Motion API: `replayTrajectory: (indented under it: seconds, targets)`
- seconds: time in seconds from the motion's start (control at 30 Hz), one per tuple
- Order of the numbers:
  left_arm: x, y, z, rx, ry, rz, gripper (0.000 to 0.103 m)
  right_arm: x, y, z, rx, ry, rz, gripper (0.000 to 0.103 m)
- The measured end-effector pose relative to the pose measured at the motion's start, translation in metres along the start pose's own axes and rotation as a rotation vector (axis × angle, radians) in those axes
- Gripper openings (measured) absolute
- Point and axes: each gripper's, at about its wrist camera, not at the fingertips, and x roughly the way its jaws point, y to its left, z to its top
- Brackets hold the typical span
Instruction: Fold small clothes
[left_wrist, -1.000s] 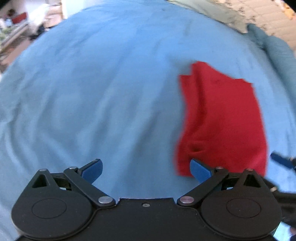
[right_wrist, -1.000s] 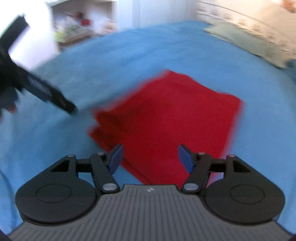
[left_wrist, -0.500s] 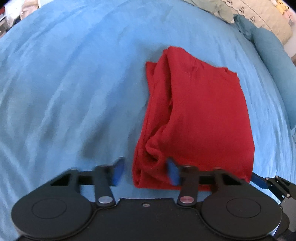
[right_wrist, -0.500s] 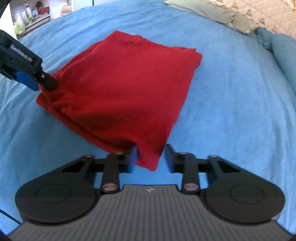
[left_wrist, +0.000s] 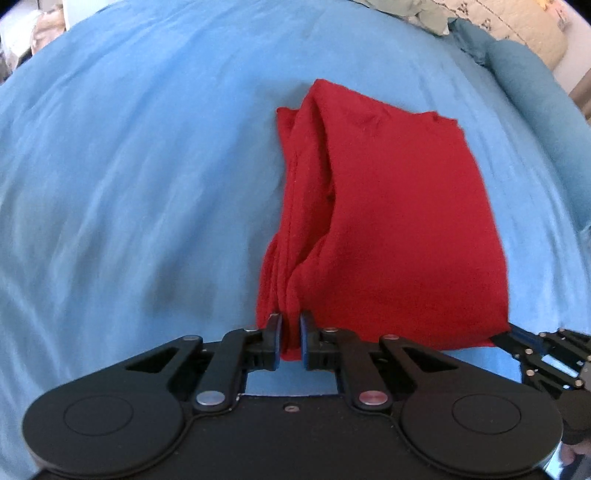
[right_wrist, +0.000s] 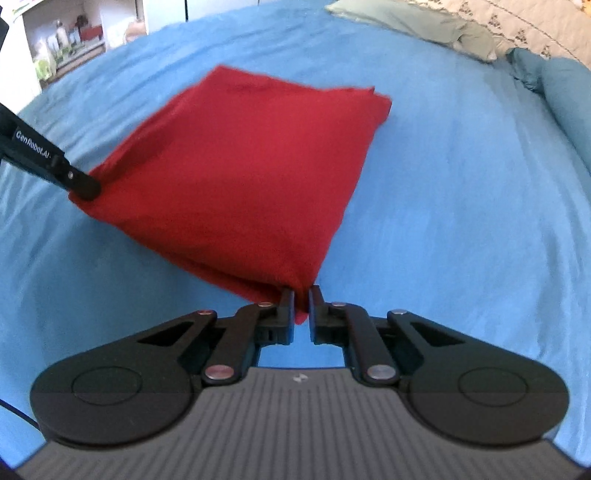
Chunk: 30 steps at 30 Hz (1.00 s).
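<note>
Pinched the red garment (left_wrist: 388, 221) at both near corners, left gripper (left_wrist: 290, 338) and right gripper (right_wrist: 302, 308) jaws just closed on cloth, seemingly for folding across the bed (left_wrist: 129, 166).

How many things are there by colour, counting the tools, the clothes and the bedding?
Red: 1, the folded garment
Black: 2, the left tool and the right tool, each shut on a near corner of the garment
Blue: 2, the bedspread and a darker blue pillow
Green: 1, a pale green pillow
Total: 6
</note>
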Motion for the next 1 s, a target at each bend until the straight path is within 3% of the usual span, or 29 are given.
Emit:
replayTrajectory:
  seconds: [0.23, 0.3, 0.33, 0.37, 0.4, 0.43, 0.47, 0.53, 0.6, 0.73, 0.9, 1.0]
  targets:
    - [-0.008, -0.020, 0.001, 0.132, -0.031, 0.079, 0.015, 0.001, -0.016, 0.004, 0.063, 0.036, 0.083, 0.027]
    - [-0.026, -0.023, 0.002, 0.175, -0.061, 0.097, 0.017, -0.004, -0.022, 0.005, 0.089, 0.046, 0.104, 0.031]
    - [-0.031, -0.024, 0.006, 0.191, -0.073, 0.107, 0.023, -0.008, -0.025, 0.006, 0.098, 0.043, 0.106, 0.038]
    - [-0.040, -0.026, 0.009, 0.207, -0.091, 0.113, 0.044, -0.013, -0.026, 0.010, 0.109, 0.034, 0.108, 0.053]
    - [-0.049, -0.027, 0.010, 0.216, -0.112, 0.110, 0.075, -0.020, -0.029, 0.013, 0.125, 0.016, 0.108, 0.065]
    - [-0.057, -0.028, 0.016, 0.220, -0.138, 0.106, 0.088, -0.028, -0.033, 0.019, 0.145, -0.011, 0.100, 0.089]
    - [-0.061, -0.029, 0.022, 0.221, -0.162, 0.108, 0.103, -0.035, -0.037, 0.024, 0.167, -0.041, 0.087, 0.103]
    - [-0.065, -0.029, 0.036, 0.231, -0.189, 0.082, 0.103, -0.048, -0.047, 0.037, 0.218, -0.116, 0.067, 0.103]
    - [-0.054, -0.028, 0.054, 0.225, -0.156, 0.042, 0.103, -0.053, -0.056, 0.051, 0.251, -0.151, 0.067, 0.103]
    - [-0.017, -0.018, 0.079, 0.146, -0.100, -0.034, 0.102, -0.028, -0.070, 0.072, 0.298, -0.098, 0.081, 0.103]
    - [0.031, -0.010, 0.093, 0.044, -0.014, -0.108, 0.083, 0.023, -0.094, 0.077, 0.430, 0.002, 0.143, 0.103]
    - [0.041, -0.003, 0.093, -0.010, -0.008, -0.132, 0.079, 0.044, -0.102, 0.073, 0.534, 0.037, 0.181, 0.101]
